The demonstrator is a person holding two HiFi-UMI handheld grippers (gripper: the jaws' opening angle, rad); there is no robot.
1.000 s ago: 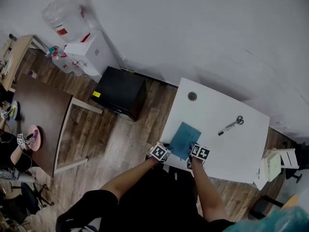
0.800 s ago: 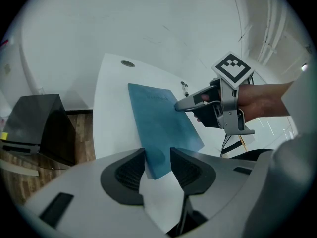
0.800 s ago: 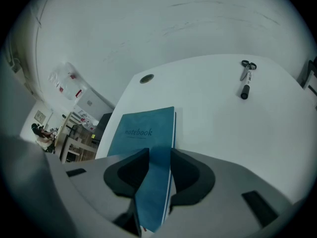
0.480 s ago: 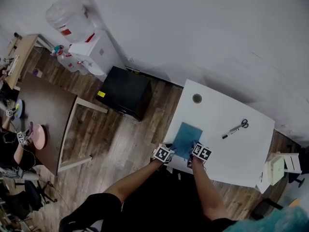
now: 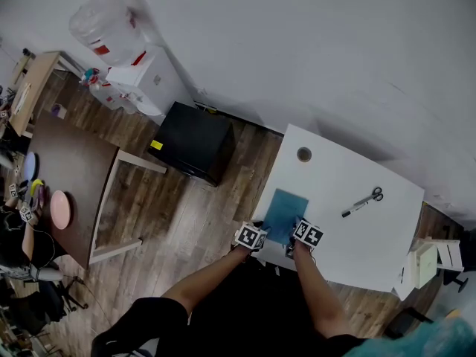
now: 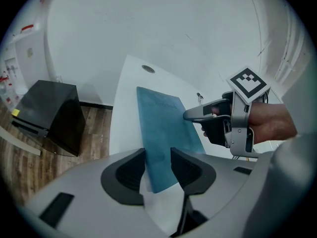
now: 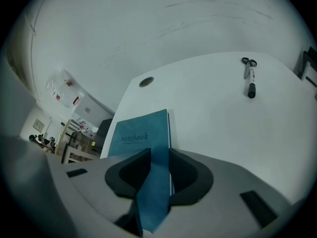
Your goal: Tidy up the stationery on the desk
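Observation:
A blue notebook (image 5: 285, 213) lies near the front edge of the white desk (image 5: 335, 173). My left gripper (image 5: 262, 231) grips its near left corner, and the cover (image 6: 161, 128) fills the gap between the jaws (image 6: 158, 168). My right gripper (image 5: 296, 233) holds the near right corner. Its jaws have just been closing, and a strip of the notebook (image 7: 141, 133) is pinched in my right gripper (image 7: 158, 168). The right gripper (image 6: 218, 118) also shows beside the notebook in the left gripper view. Scissors (image 5: 370, 197) and a black marker (image 5: 351, 210) lie further right.
A round cable hole (image 5: 303, 154) sits at the desk's far left corner. A black cabinet (image 5: 192, 141) stands on the floor left of the desk, with a water dispenser (image 5: 137, 73) beyond it. A brown table (image 5: 67, 177) is at far left and white furniture (image 5: 424, 255) at the desk's right end.
The right gripper has slid a little along the notebook's near edge. The notebook now lies squarer to the desk edge. Both grippers stay at its near corners.

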